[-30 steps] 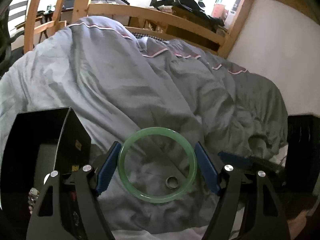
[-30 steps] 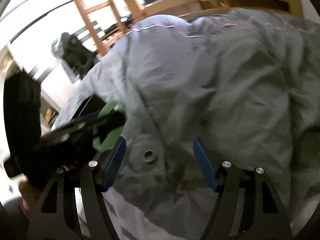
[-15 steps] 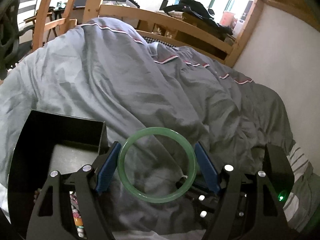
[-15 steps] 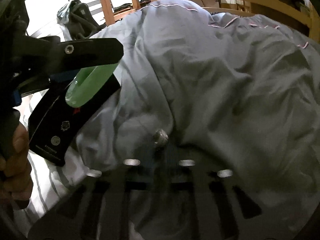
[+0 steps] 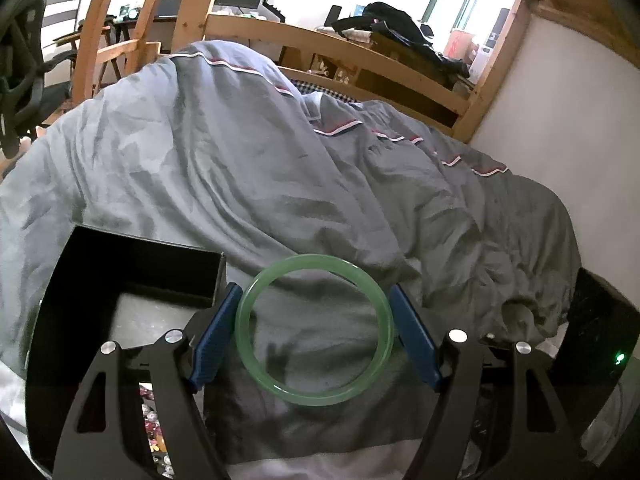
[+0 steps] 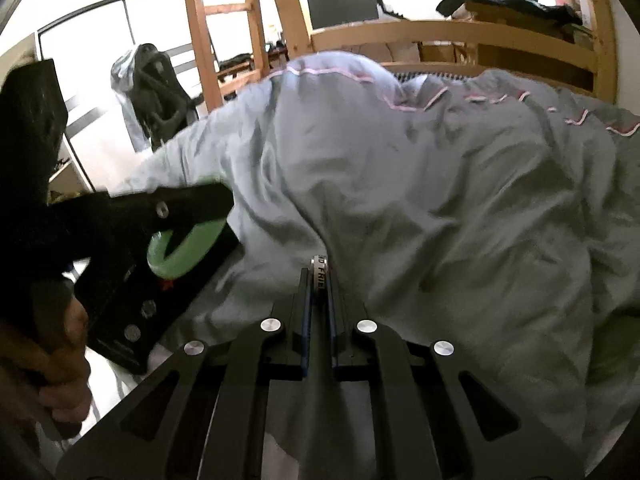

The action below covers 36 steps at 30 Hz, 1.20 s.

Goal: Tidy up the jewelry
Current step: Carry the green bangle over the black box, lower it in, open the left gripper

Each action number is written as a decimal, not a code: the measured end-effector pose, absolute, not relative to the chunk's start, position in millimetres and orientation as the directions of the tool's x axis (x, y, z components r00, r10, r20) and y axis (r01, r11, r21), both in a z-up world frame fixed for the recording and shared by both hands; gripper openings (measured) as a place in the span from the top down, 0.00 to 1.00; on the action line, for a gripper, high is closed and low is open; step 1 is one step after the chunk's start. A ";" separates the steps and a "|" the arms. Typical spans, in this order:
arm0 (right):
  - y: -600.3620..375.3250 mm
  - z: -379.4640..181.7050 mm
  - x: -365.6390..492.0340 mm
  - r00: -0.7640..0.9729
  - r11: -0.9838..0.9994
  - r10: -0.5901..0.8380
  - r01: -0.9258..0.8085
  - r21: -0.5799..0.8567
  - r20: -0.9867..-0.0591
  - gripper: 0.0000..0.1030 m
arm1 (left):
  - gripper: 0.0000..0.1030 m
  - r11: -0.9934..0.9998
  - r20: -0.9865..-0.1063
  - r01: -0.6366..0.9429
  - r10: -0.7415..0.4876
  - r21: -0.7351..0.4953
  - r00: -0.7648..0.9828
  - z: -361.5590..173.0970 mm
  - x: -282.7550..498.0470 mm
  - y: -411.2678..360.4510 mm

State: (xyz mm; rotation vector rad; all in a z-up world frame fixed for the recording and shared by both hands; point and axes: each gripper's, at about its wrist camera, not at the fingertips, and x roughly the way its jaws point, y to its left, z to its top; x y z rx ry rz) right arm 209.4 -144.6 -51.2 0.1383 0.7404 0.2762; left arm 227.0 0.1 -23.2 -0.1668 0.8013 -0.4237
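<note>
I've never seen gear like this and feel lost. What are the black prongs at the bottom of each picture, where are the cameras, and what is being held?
No robot: a person carries two handheld clamps, each with a fisheye camera looking along its fingers. In the left clamp's view, the left gripper pinches a translucent green bangle between blue pads, beside an open black box with small jewelry inside. In the right clamp's view, the right gripper is shut on a small silver lettered ring. Beneath lies a rumpled grey duvet on a wooden-framed bed.
</note>
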 end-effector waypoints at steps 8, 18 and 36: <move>-150.9 -32.8 202.0 0.753 0.950 0.302 -0.190 0.247 -0.585 0.93 | 0.28 0.907 -0.662 0.299 -0.421 -0.297 0.621 -21.5 227.2 1.2; -149.3 -15.0 198.1 0.776 0.948 0.308 -0.203 0.244 -0.550 0.93 | 0.28 0.915 -0.654 0.296 -0.402 -0.273 0.641 -10.4 218.0 7.9; -84.4 32.6 175.2 0.765 0.881 0.473 -0.413 0.231 -0.437 0.93 | 0.28 0.965 -0.631 0.197 -0.262 -0.172 0.730 31.0 178.4 79.2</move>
